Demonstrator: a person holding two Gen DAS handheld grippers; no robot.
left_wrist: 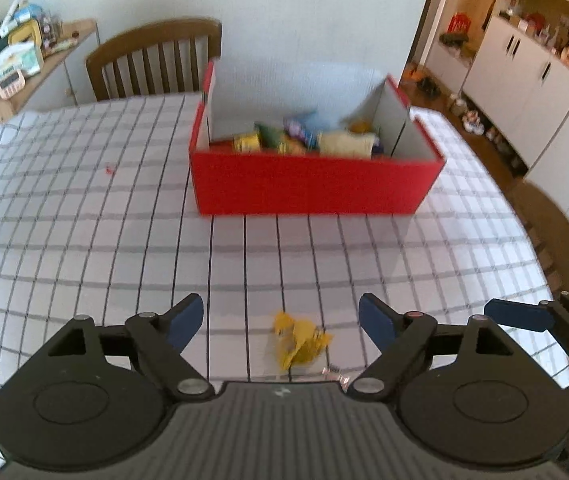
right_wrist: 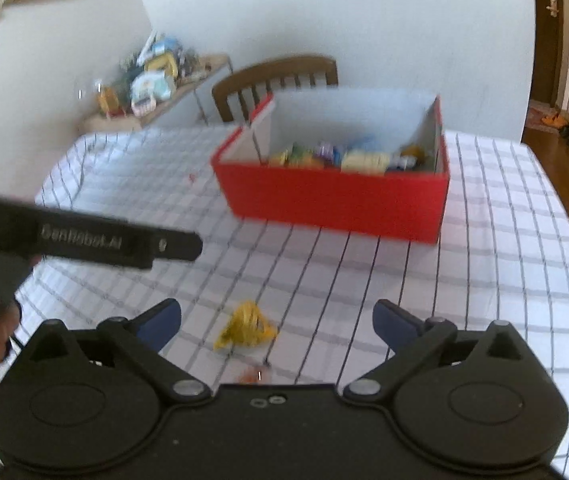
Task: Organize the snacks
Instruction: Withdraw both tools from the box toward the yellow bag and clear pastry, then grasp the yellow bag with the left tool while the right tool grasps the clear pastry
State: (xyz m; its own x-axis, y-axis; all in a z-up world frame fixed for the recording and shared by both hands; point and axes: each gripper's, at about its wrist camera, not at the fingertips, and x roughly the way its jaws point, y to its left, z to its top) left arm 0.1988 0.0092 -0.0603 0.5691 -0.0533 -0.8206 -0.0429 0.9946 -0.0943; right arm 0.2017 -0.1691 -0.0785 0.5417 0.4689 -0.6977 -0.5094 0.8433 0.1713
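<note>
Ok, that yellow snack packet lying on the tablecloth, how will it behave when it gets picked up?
The yellow packet looks crumpled, so probably floppy and crushable. It seems small and thin, likely light. Lying flat, it shouldn't roll.

Domestic dining area. Checked tablecloth (left_wrist: 84, 208) on table, wooden chair (left_wrist: 152, 64) at far side, cluttered sideboard (left_wrist: 24, 64) by wall, white cupboards (left_wrist: 524, 76) and stocked shelves beyond doorway.

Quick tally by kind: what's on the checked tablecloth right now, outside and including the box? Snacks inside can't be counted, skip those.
Red box: 1
Yellow snack packet loose on the cloth: 1
Clear wrapper beside that packet: 1, mostly hidden by the left gripper, contents unclear
Total: 3
</note>
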